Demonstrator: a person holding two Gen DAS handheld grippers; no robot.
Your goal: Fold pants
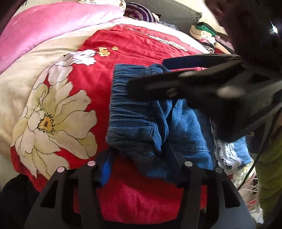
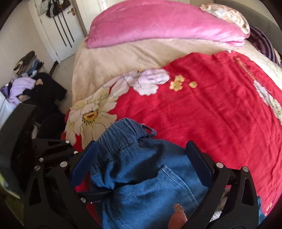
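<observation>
A red blanket (image 2: 211, 112) printed with big cream flowers (image 1: 52, 121) covers the near part of the bed, lying over a cream cover (image 2: 109, 59). At the far end rests a pink pillow (image 2: 158, 22), with a purple striped cloth (image 1: 139, 12) just beside it. Off to the left, clothes lie heaped (image 2: 26, 82) near a white door (image 2: 60, 30).
</observation>
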